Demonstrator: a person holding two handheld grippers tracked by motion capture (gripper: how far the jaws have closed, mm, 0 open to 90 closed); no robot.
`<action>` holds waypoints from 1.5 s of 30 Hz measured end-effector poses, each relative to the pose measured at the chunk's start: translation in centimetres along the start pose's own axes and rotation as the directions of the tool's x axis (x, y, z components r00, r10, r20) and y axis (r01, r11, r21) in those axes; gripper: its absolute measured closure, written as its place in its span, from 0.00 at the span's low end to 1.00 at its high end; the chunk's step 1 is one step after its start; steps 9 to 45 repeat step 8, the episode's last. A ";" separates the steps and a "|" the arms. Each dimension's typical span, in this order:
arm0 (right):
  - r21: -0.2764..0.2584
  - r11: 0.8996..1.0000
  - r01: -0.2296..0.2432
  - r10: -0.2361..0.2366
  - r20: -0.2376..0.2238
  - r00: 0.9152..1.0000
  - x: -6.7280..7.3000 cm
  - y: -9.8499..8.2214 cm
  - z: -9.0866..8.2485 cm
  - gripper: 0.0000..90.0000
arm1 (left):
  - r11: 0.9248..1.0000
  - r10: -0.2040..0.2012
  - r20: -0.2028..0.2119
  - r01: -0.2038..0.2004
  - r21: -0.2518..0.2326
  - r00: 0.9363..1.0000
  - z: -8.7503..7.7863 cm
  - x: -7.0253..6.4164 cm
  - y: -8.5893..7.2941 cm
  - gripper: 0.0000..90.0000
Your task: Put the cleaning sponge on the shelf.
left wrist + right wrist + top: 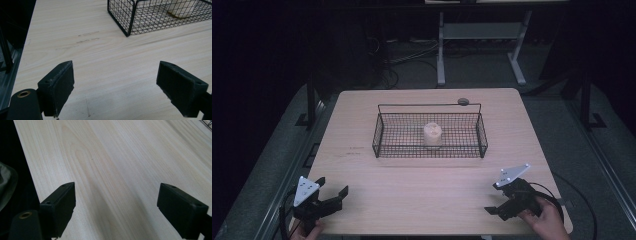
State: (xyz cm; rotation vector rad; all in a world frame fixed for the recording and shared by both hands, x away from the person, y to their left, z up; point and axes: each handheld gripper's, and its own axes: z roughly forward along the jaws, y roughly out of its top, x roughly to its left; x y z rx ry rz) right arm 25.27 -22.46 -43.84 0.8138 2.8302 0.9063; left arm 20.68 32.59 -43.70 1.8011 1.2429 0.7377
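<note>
High view: my grippers idle at table (422, 195) near edge.
L gripper (332, 192) & R gripper (494, 199) both spread wide, empty; basket (430, 150) w/ cup (432, 134) mid-table.

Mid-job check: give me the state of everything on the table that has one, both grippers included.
Left gripper: jaws open, empty, at the table's near left corner.
Right gripper: jaws open, empty, at the near right edge.
Wire basket: upright at mid-table, handle raised along its far side.
Pale cup-like container: upright inside the basket, near its middle; contents cannot be told.
Small dark round object: lying on the table behind the basket.
</note>
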 end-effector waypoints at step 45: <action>-0.019 1.000 -0.005 0.005 0.016 1.000 0.4 -0.4 0.2 0.16 | 1.000 0.002 0.000 -0.002 -0.001 1.000 0.1 -0.1 0.0 0.15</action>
